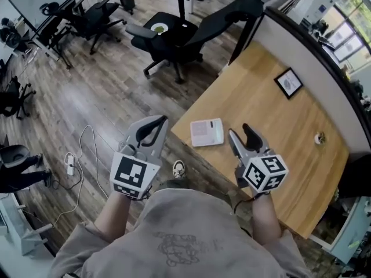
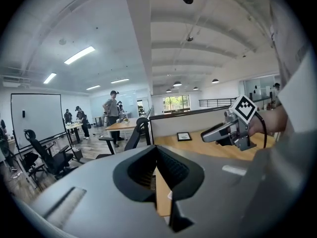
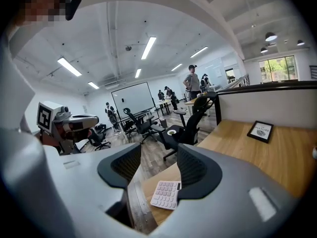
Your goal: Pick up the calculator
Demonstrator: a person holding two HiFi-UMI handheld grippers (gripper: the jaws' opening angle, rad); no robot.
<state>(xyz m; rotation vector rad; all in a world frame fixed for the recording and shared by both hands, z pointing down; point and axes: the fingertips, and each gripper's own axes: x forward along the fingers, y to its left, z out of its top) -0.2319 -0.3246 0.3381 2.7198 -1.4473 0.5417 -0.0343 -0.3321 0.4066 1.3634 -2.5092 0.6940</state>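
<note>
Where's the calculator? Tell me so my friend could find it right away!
Find the big wooden table. At the corner nearest the person lies the calculator, flat and pale with rows of little keys. The framed picture is dark-rimmed and sits far across the table.
</note>
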